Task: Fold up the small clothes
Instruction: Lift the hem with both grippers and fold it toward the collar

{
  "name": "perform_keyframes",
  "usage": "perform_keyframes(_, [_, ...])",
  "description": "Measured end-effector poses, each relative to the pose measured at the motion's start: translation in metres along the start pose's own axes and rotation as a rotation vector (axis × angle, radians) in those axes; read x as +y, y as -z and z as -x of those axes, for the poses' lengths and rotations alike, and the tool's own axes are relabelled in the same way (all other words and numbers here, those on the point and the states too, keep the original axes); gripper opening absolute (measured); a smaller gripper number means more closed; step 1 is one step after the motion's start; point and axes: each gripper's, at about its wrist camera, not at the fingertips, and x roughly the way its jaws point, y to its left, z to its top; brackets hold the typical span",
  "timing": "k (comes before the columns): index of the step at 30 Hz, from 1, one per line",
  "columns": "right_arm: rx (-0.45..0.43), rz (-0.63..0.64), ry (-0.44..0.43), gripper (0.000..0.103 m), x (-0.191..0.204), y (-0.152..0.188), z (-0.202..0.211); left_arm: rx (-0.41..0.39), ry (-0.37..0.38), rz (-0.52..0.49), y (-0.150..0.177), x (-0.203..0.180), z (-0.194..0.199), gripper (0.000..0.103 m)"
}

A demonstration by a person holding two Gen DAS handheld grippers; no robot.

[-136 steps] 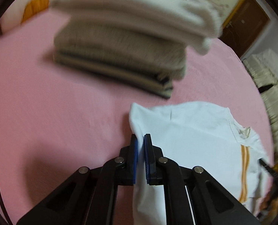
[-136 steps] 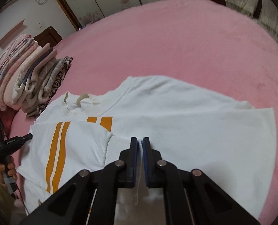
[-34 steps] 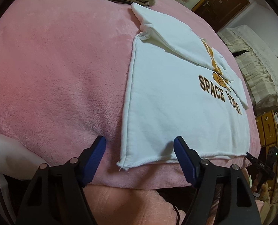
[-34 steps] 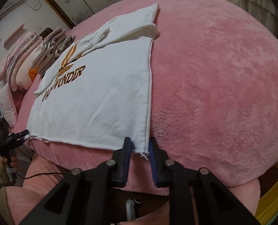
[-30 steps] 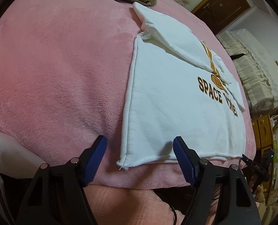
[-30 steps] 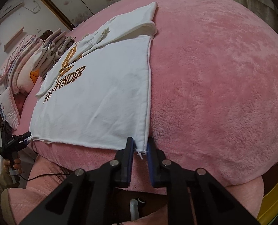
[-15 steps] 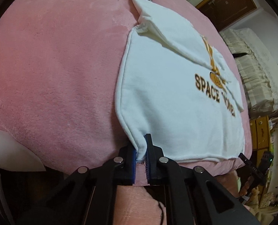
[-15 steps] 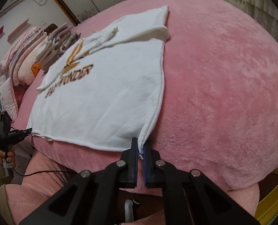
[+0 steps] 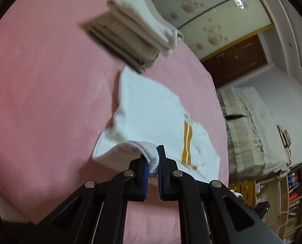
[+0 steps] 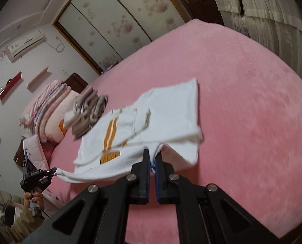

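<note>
Left wrist: fingers pinch shirt hem; open pink bed leftward.

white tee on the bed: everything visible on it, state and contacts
The white T-shirt looks like soft cotton knit, with orange stripes and a partly hidden orange print. Its sleeves are folded in. Its top part lies on the pink bed cover; the hem is lifted, one corner pinched in the left gripper, the other in the right gripper. Its far end lies near the folded stack.
</note>
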Motion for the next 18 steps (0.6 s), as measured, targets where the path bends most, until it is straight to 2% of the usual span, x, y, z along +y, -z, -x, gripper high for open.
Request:
perform_keyframes(7, [-0.024, -0.059, 0.02, 0.003, -0.004, -0.062, -0.061, -0.036, -0.092, 0.035, -0.062, -0.026, -0.07, 0.006])
perform_keyframes(12, [0.006, -0.121, 0.075, 0.003, -0.024, -0.077, -0.105, -0.026, -0.147, 0.046, -0.08, -0.026, -0.113, 0.006])
perform_keyframes(18, [0.036, -0.144, 0.12, 0.003, -0.038, -0.088, -0.147, -0.022, -0.171, 0.059, -0.097, -0.023, -0.145, 0.006])
